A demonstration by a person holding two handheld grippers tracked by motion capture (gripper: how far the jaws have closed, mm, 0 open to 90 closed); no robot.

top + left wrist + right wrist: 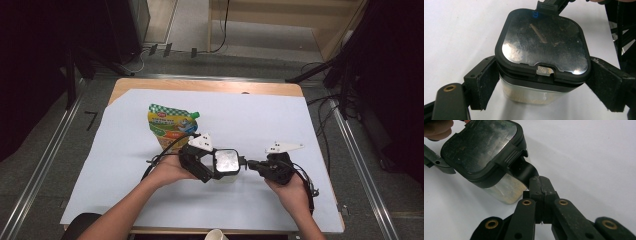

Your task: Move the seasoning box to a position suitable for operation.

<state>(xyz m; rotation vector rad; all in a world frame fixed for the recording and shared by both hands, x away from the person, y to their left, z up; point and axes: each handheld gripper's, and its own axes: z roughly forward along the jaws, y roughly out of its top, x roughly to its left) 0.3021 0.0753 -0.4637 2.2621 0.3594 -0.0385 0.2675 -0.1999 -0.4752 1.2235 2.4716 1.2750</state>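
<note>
A small clear container (226,175) with a black-rimmed, shiny lid (226,161) stands on the white sheet (260,120) that covers the table (200,85), a little nearer the table's near edge than its middle. The left hand-held gripper (220,167) comes at it from the left; in the left gripper view its two black jaws stand spread to either side of the container (529,93), their pads (487,82) pressing on the sides just under the lid (541,47), so the container is gripped across its width. The container's clear wall shows a pale, grainy layer inside near the bottom. The right hand-held gripper (246,163) reaches in from the right with its jaws pressed together; in the right gripper view the closed tips (541,185) pinch a black tab (525,171) that juts out from under the ribbed latch on the lid's edge (510,155). The lid sits on the container, tilted toward the camera in that view. The person's left hand (167,170) and right hand (290,192) hold the two grippers from the near edge, forearms entering from below. Each gripper carries a pale three-cornered plate on top. Toward the table's far left, well apart from the container, a green and yellow spouted pouch (170,125) lies flat on the sheet, its cap pointing toward the right. A pale cup rim (216,235) shows at the near edge.
</note>
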